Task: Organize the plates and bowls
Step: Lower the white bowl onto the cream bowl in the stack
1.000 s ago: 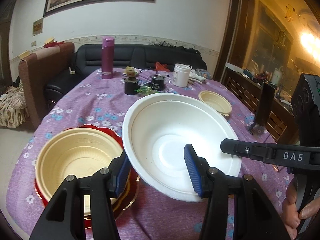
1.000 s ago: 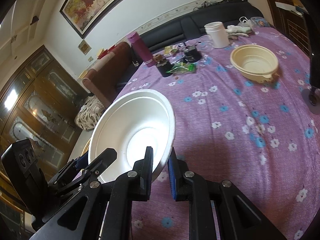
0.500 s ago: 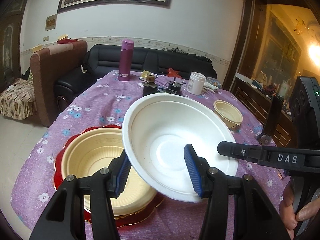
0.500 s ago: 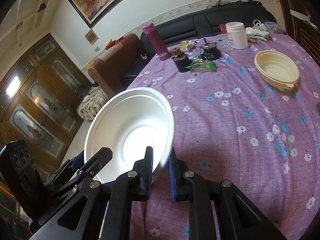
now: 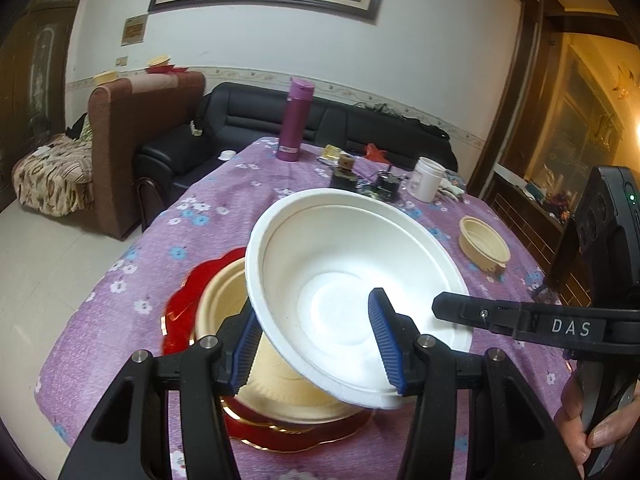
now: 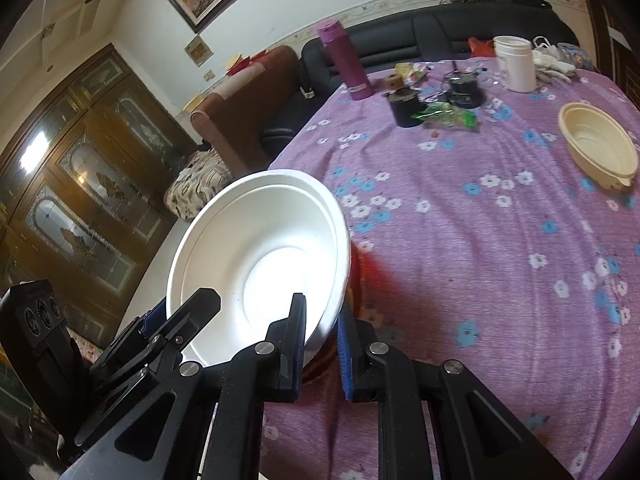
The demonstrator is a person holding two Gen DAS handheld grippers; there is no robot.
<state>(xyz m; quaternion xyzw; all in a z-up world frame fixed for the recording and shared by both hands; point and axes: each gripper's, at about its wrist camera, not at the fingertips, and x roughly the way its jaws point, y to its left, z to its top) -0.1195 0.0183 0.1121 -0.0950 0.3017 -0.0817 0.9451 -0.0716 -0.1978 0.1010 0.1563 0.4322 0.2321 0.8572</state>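
A white foam bowl (image 5: 340, 280) hangs tilted above the purple flowered tablecloth, carried between both grippers. My left gripper (image 5: 316, 344) is shut on its near left wall, one blue pad under the bowl and the other inside it. My right gripper (image 6: 320, 344) is shut on the white bowl's (image 6: 260, 252) right rim. Beneath its left half sits a large cream bowl (image 5: 224, 312) on a red scalloped plate (image 5: 180, 312). A smaller cream bowl (image 6: 596, 152) rests at the table's right side.
At the far end of the table stand a purple flask (image 5: 296, 120), a white jar (image 5: 428, 180) and small dark containers (image 6: 404, 108). The table's left edge (image 5: 100, 280) drops to the floor. A black sofa (image 5: 240, 120) lies beyond. A person's hand (image 5: 592, 432) holds the right gripper.
Both grippers have carried the white bowl leftward across the table. It now overlaps the cream bowl on the red plate, which lay clear of it to the left before.
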